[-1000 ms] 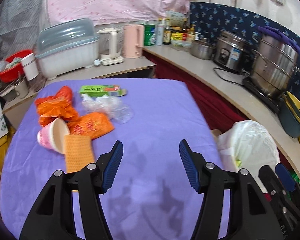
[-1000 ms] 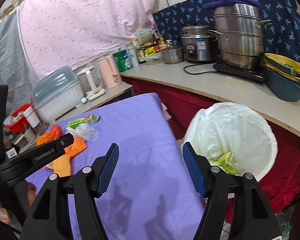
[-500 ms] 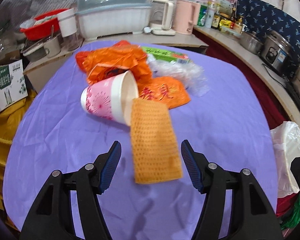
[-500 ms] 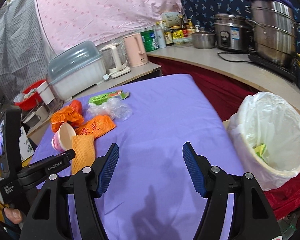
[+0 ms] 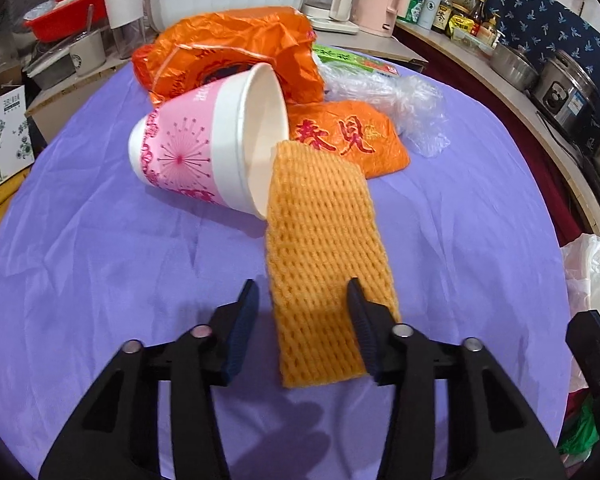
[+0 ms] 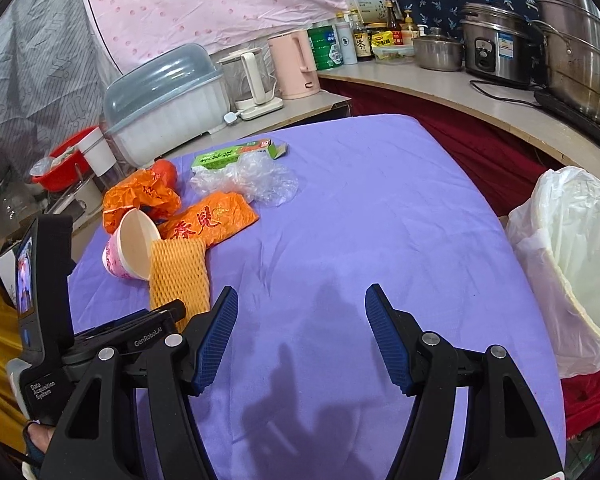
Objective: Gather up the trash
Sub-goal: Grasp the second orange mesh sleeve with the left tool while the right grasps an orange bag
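Over the last second my left gripper (image 5: 300,312) has come down from the bare purple counter (image 5: 100,264) to the near end of the orange foam fruit net (image 5: 324,240). Its jaws are closing, the net's near end between them, the pads not yet pressing it as far as I can see. I judge this the start of the pickup.

The net lies lengthwise toward me, its far end against the rim of a tipped pink-and-white paper bowl (image 5: 208,148). Behind it, toward the counter's far left, are a crumpled orange plastic bag (image 5: 228,48), an orange packet (image 5: 348,136) with large red Chinese characters, clear plastic wrap (image 5: 400,96) and a green carton (image 6: 236,154) with print too small to read.

My right gripper (image 6: 300,332) hangs spread and empty over bare cloth. The left handle reads "GenRobot.AI" and "Data Acquisition System". The white-lined trash bin (image 6: 572,248) stands off the counter's right edge.
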